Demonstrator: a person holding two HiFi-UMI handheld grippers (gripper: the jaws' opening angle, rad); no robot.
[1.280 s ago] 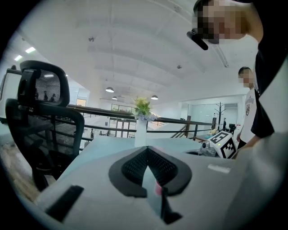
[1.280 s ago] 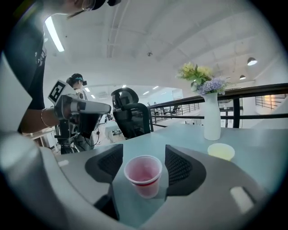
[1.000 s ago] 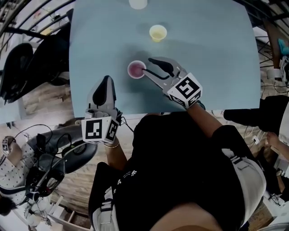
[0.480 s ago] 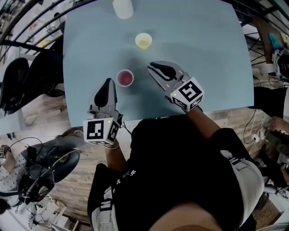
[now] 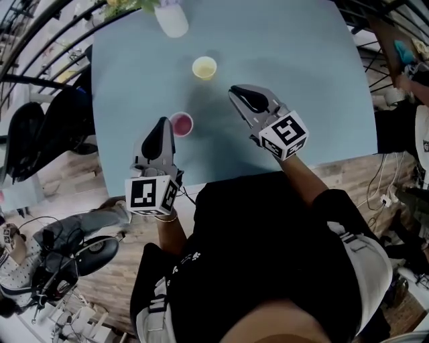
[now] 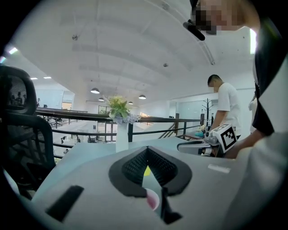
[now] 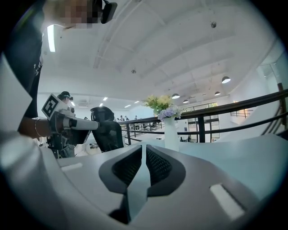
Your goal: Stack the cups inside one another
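Note:
A pink cup (image 5: 181,124) stands upright on the pale blue table (image 5: 301,60), and it shows low between the left jaws (image 6: 153,199) in the left gripper view. A yellow cup (image 5: 204,67) (image 6: 146,170) stands farther back, apart from it. My left gripper (image 5: 161,127) (image 6: 146,150) is shut and empty, its tip just left of the pink cup. My right gripper (image 5: 241,94) (image 7: 143,147) hovers to the right of both cups; its jaws are closing to a thin slit with nothing between them.
A white vase with flowers (image 5: 172,20) (image 6: 122,137) (image 7: 171,132) stands at the table's far edge. Black office chairs (image 5: 40,127) sit off the table's left side. A person in a white shirt (image 6: 227,108) stands beyond the table.
My right gripper has let go of the pink cup's rim, drawn back to the right and closed its jaws. The pink cup stays on the table, now nearer my left gripper's tip.

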